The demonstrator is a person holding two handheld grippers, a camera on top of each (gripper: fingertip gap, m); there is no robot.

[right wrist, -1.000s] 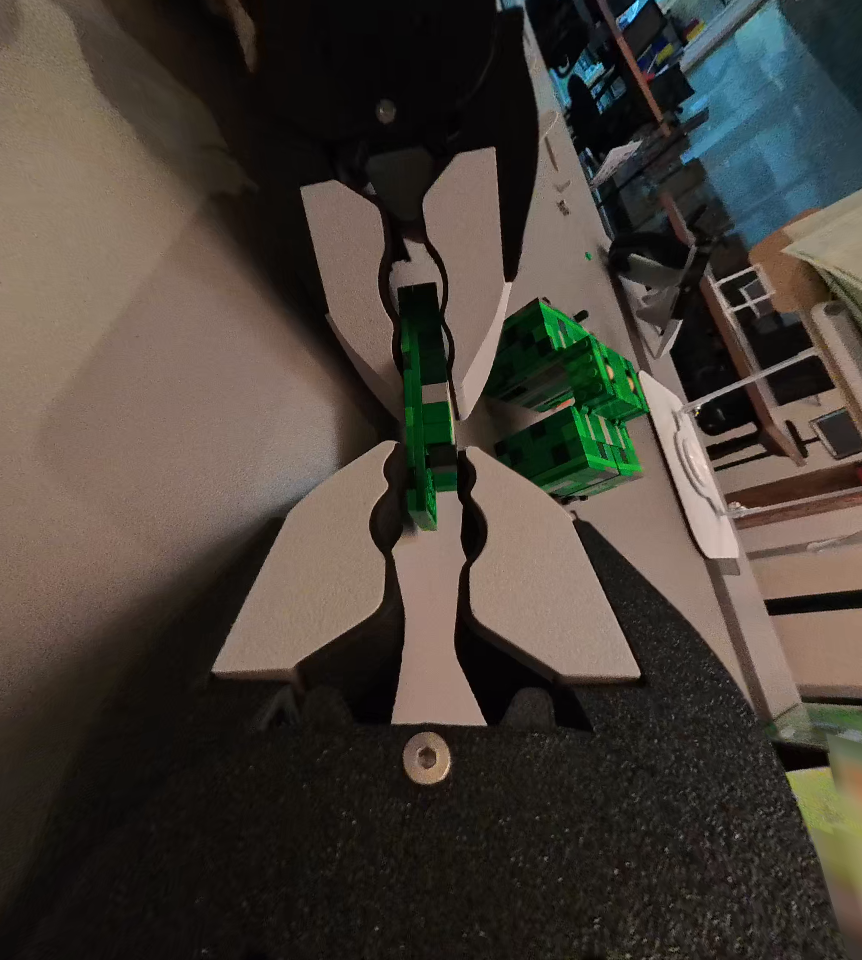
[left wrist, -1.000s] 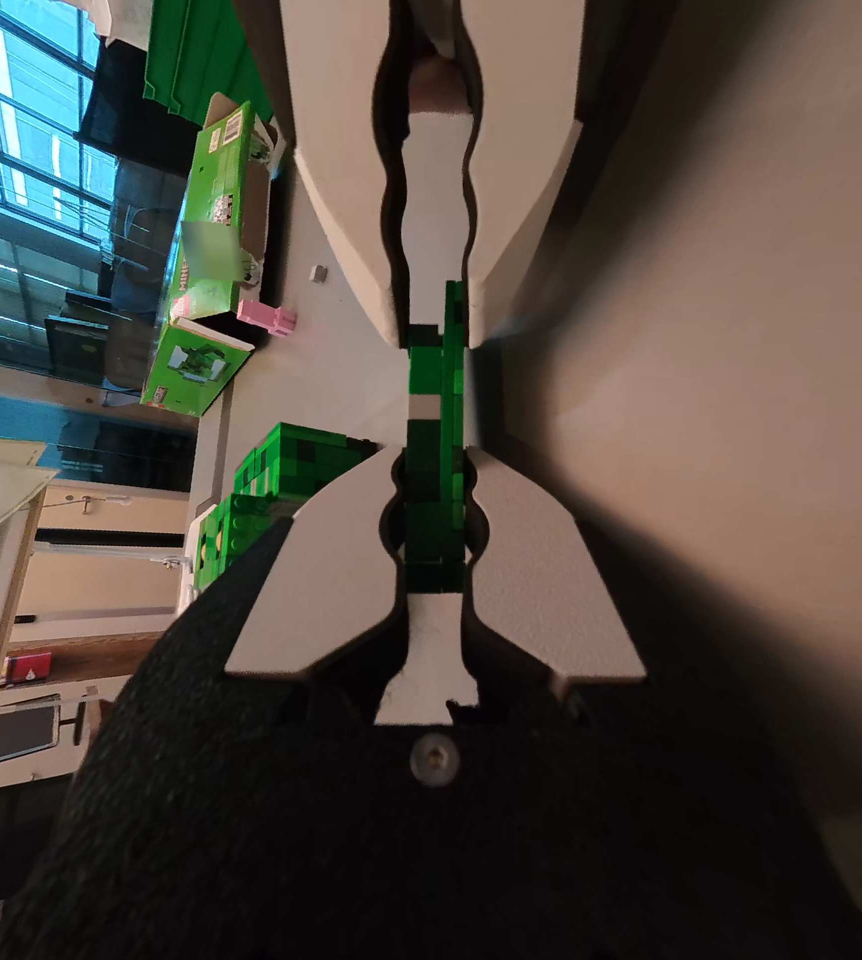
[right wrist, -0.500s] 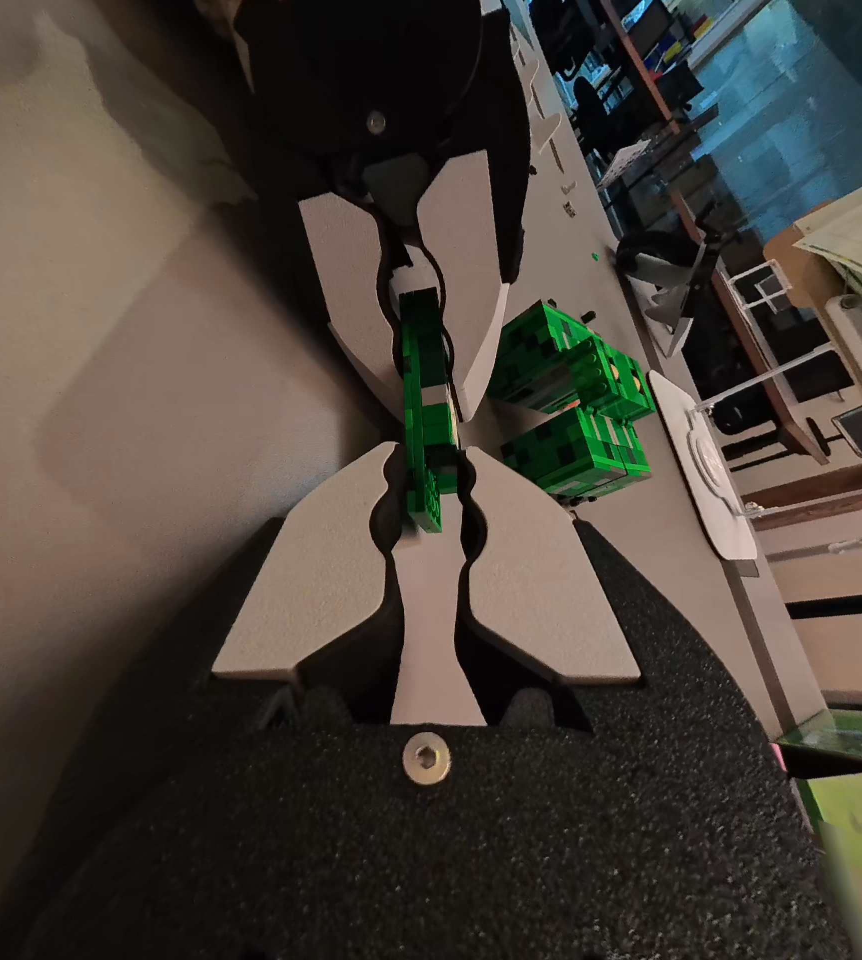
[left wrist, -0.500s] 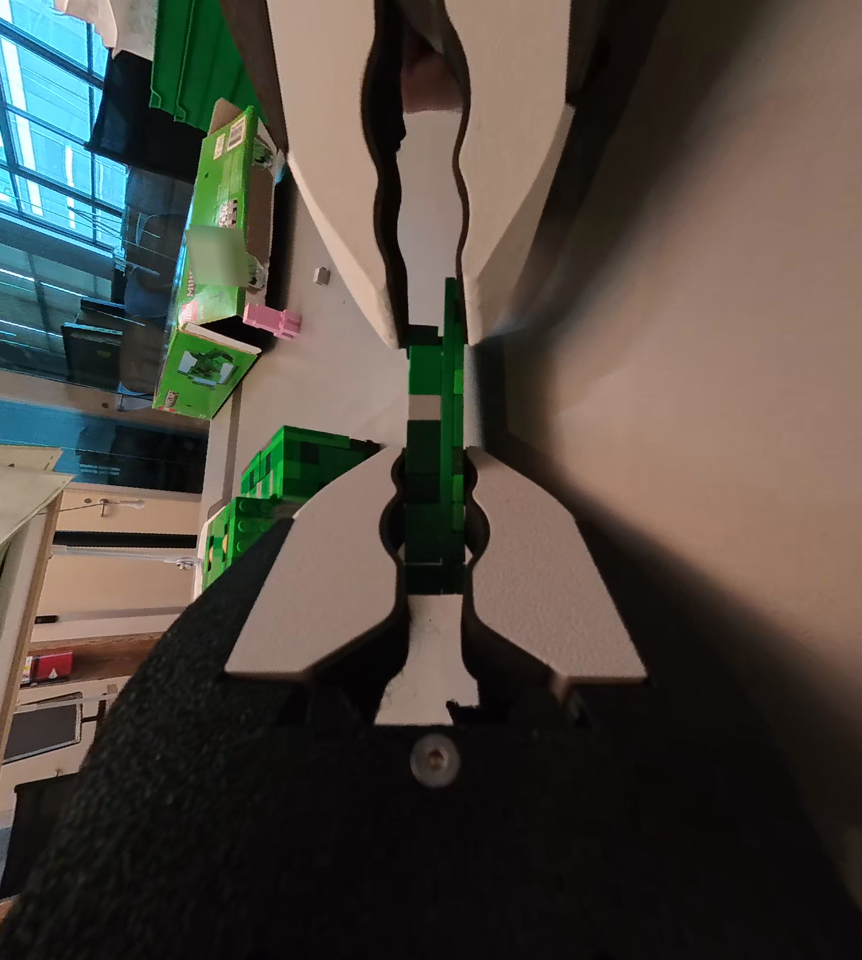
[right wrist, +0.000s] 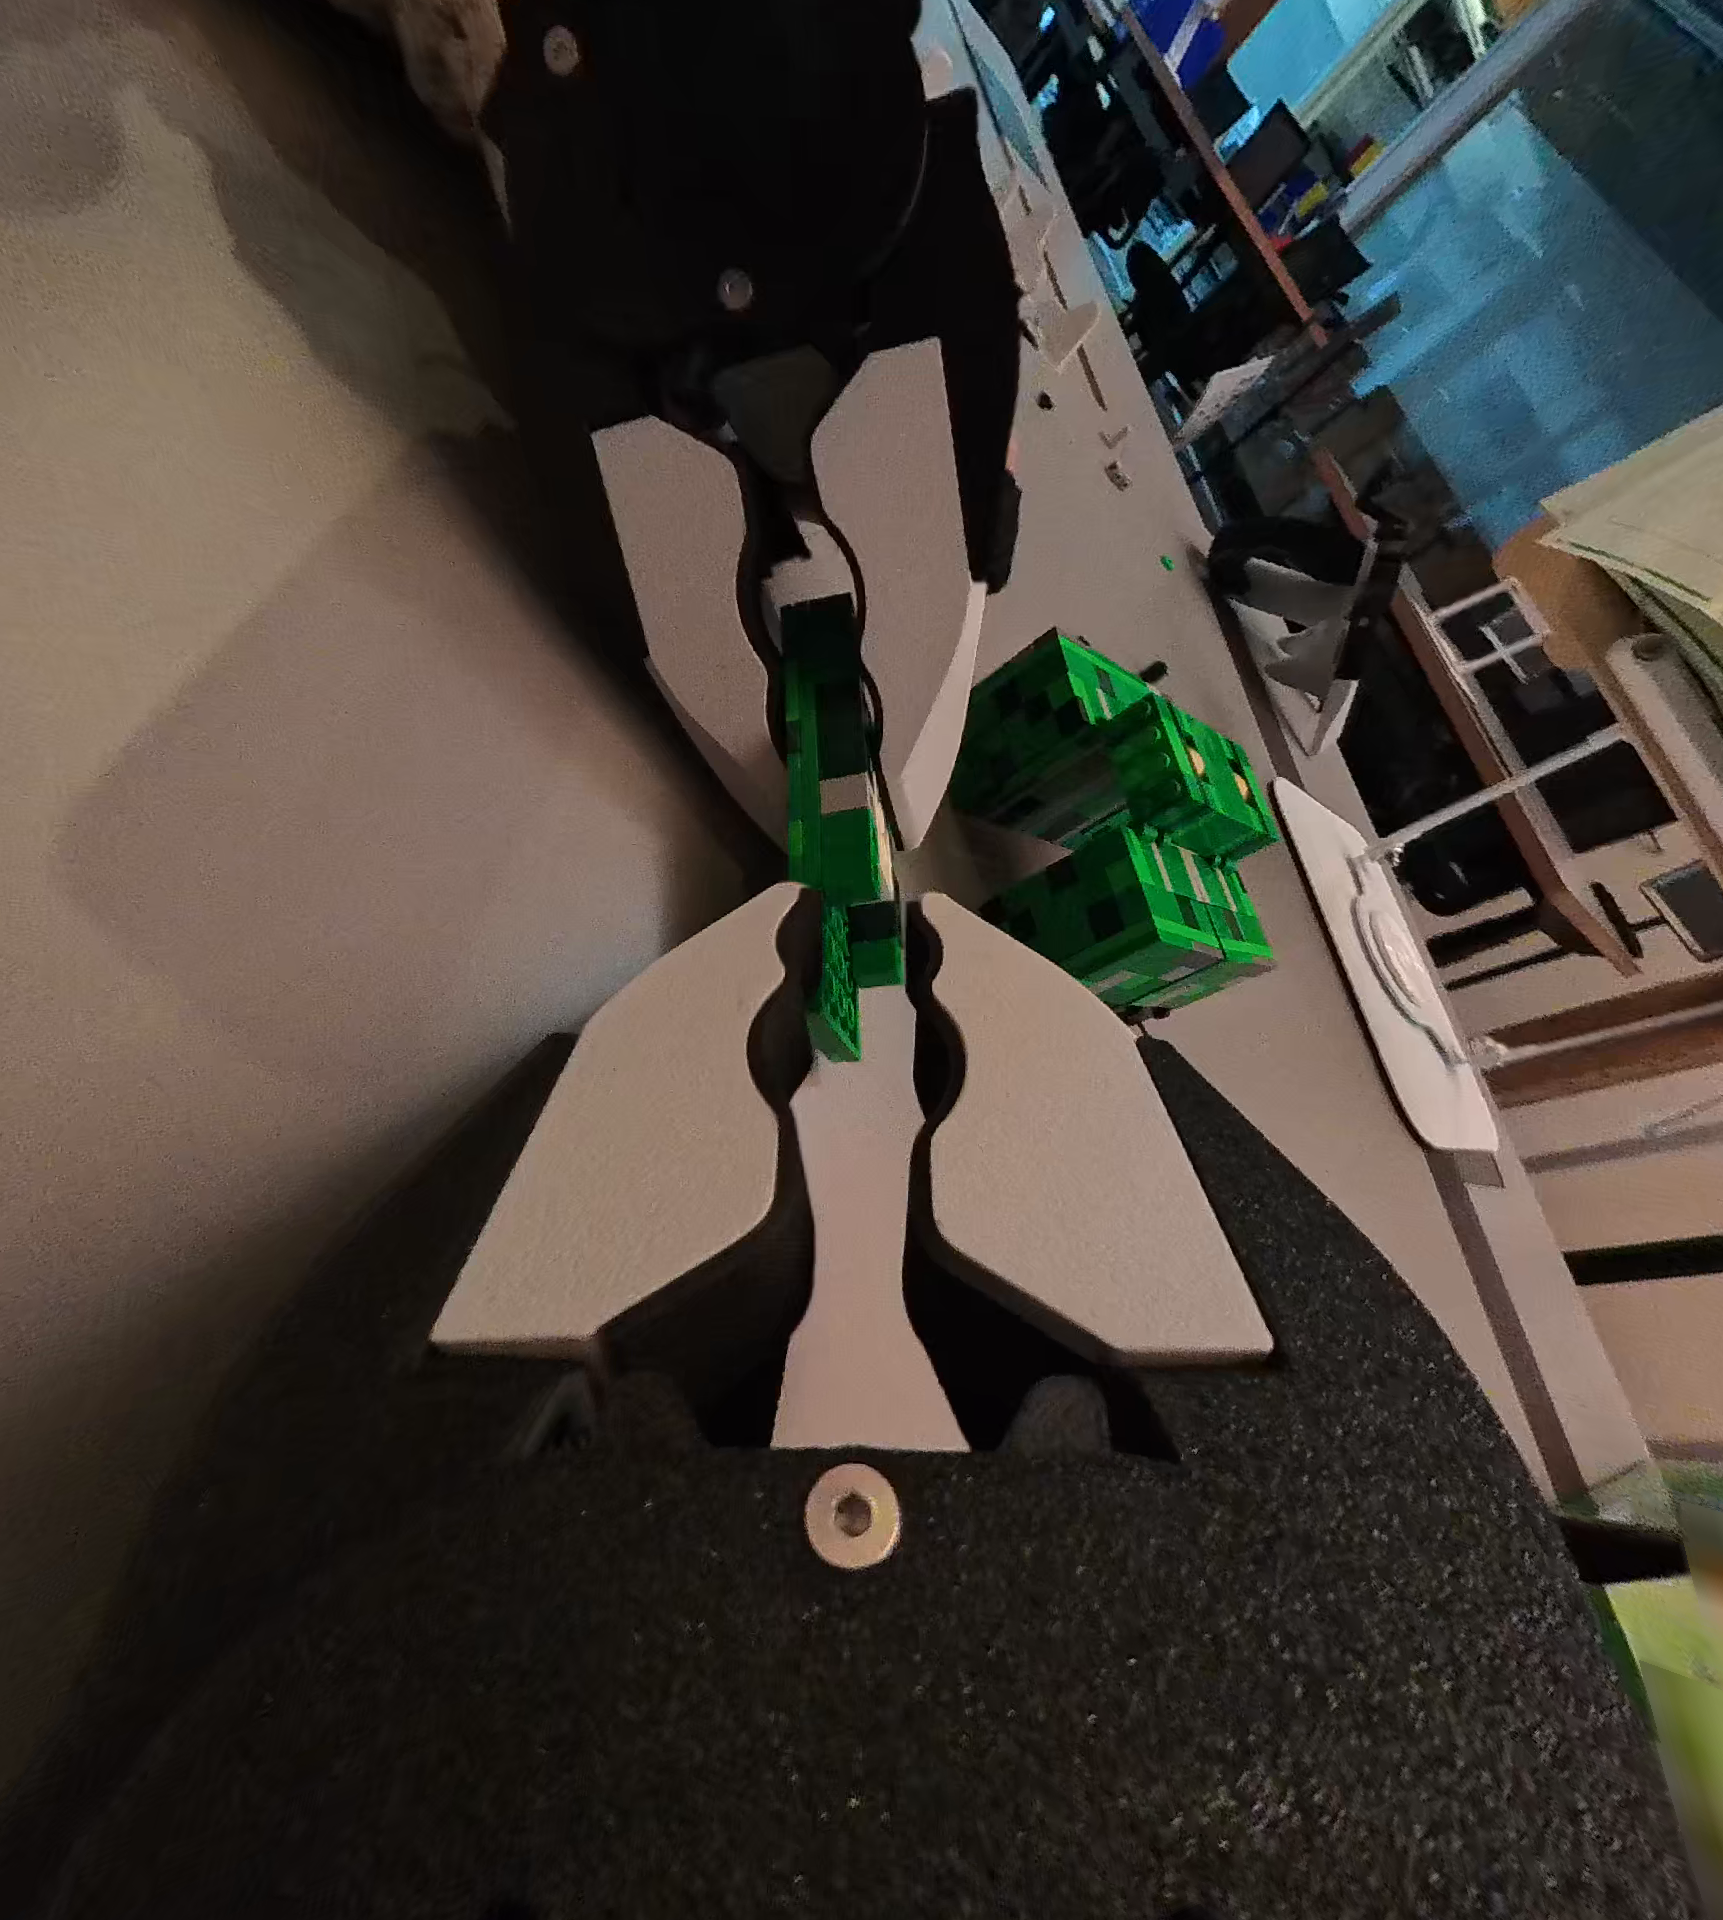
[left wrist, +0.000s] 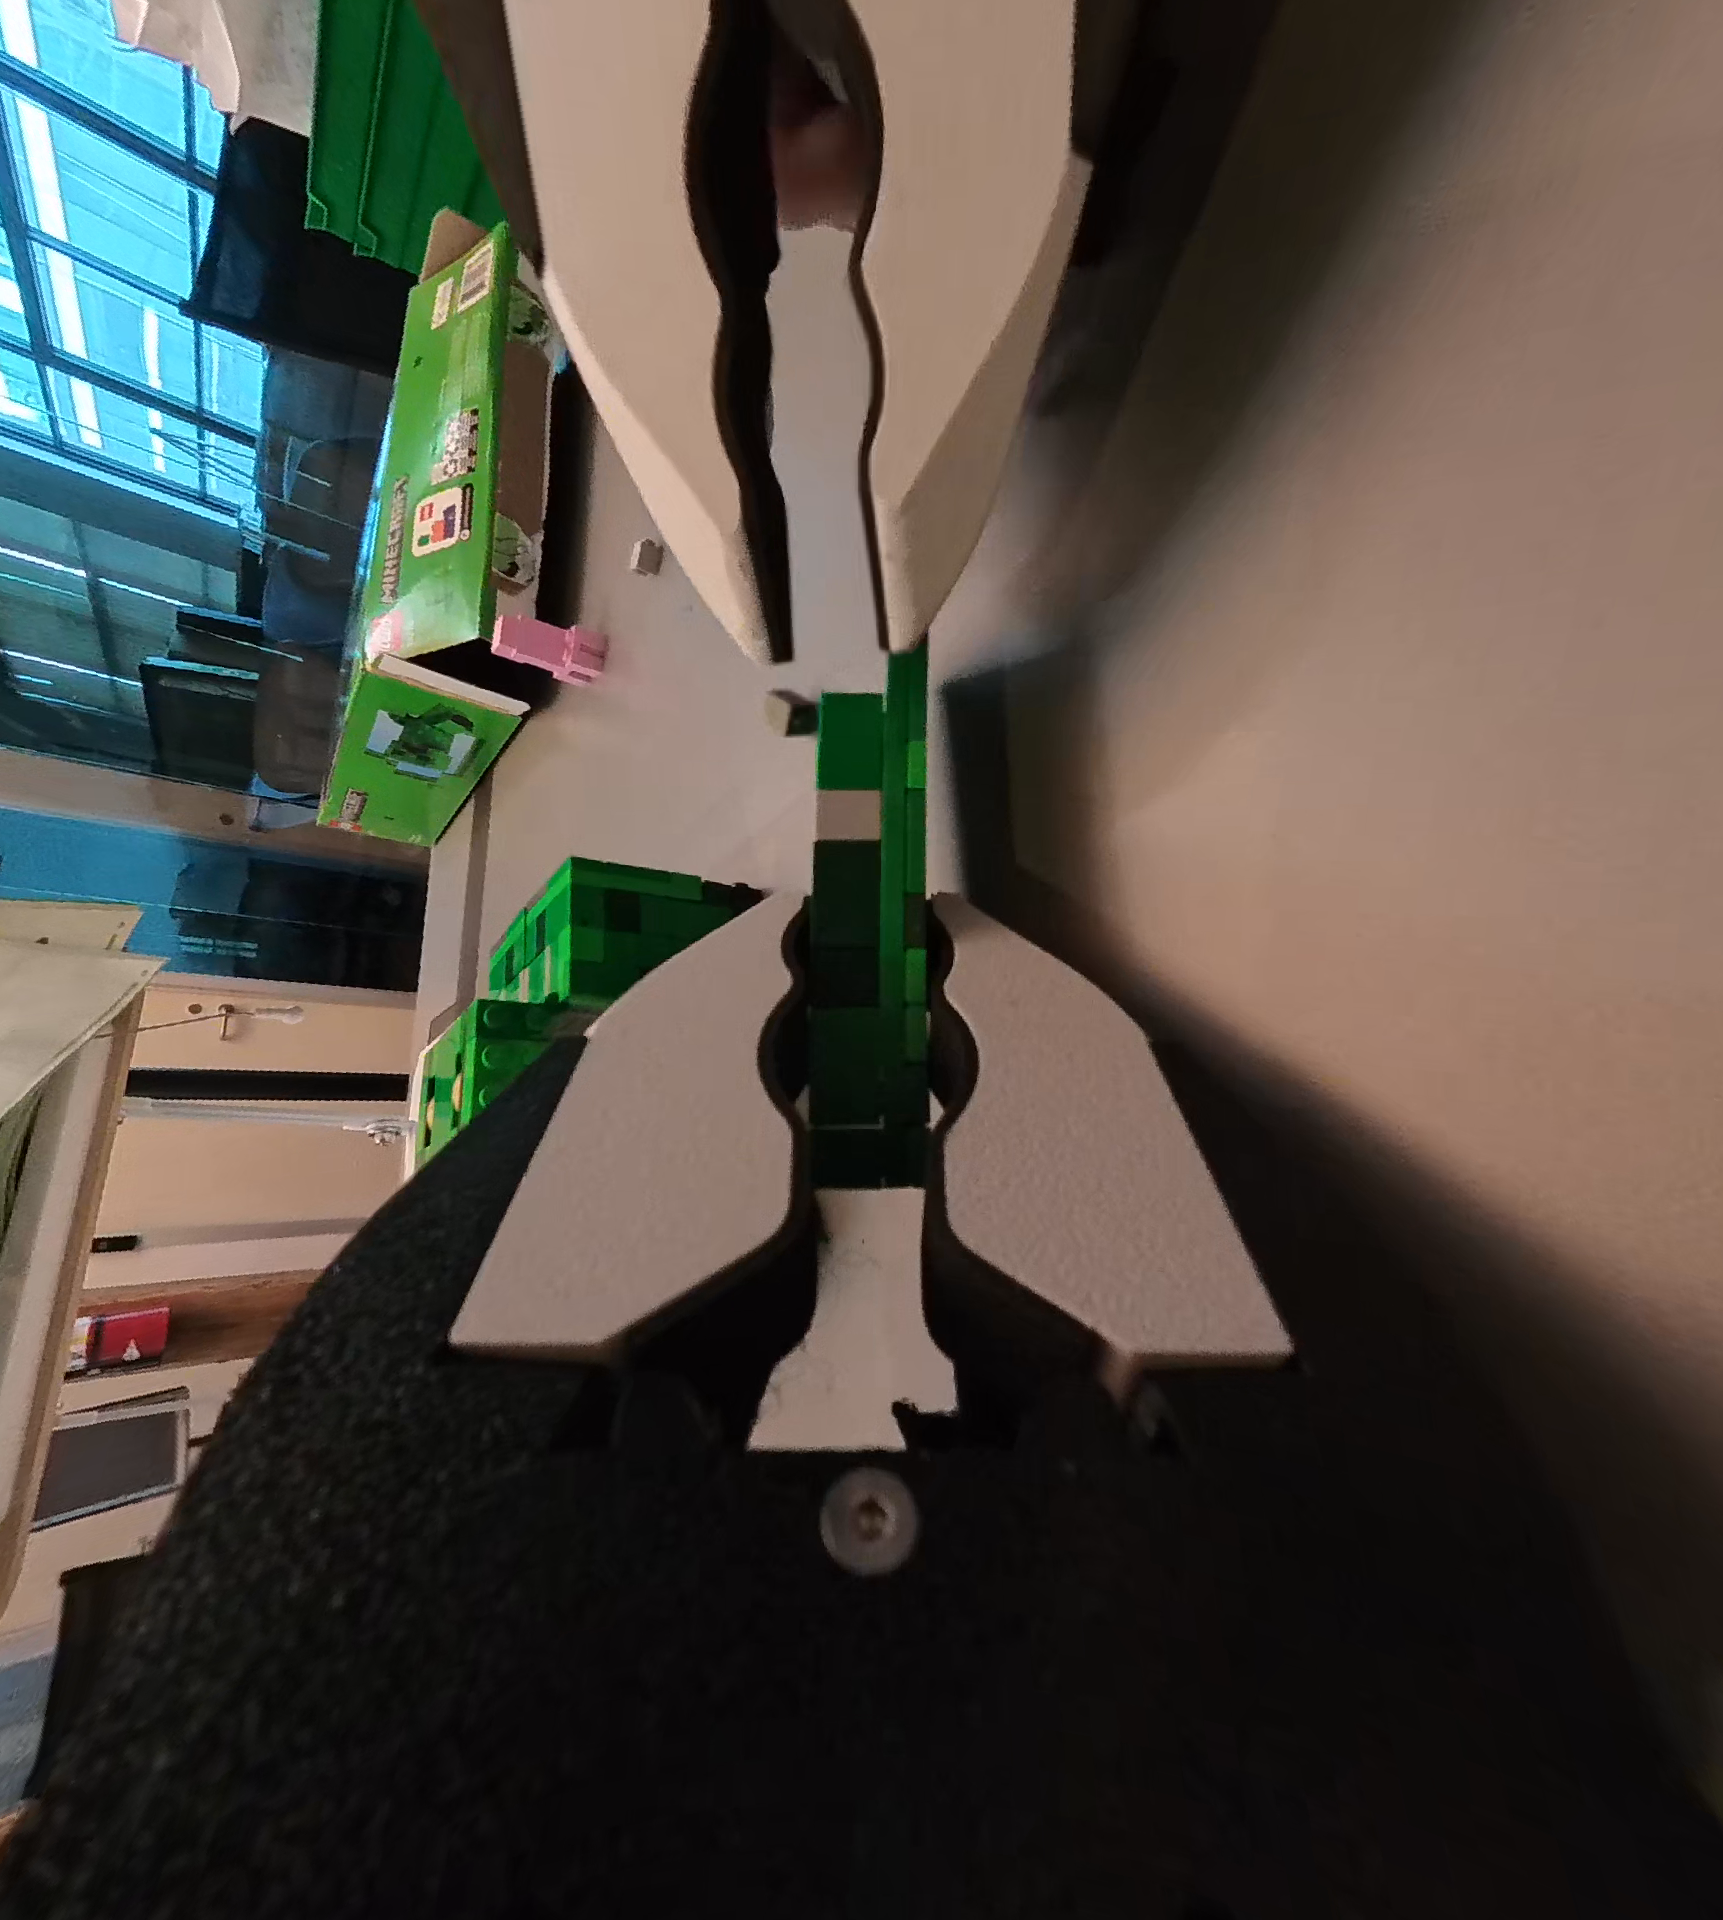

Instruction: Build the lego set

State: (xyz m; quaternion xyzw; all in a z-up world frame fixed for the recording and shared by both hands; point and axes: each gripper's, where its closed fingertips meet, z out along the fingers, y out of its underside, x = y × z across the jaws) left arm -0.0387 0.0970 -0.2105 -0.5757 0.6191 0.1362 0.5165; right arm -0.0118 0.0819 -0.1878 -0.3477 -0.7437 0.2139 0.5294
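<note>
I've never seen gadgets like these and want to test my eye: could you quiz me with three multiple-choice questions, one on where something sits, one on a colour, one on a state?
1. Where is the pink piece?
A. On the table beside the green box
B. Between a gripper's fingers
C. On top of the green blocks

2. What colour is most of the flat panel being held?
A. Red
B. Green
C. Yellow

3. How is the left gripper?
A. Wide open and empty
B. Shut on the panel
C. Out of sight

Answers:
1. A, the pink piece lies on the table next to the green box.
2. B, the panel is green shades with one pale tile.
3. B, the left gripper has its fingers pressed on both panel faces.
</note>
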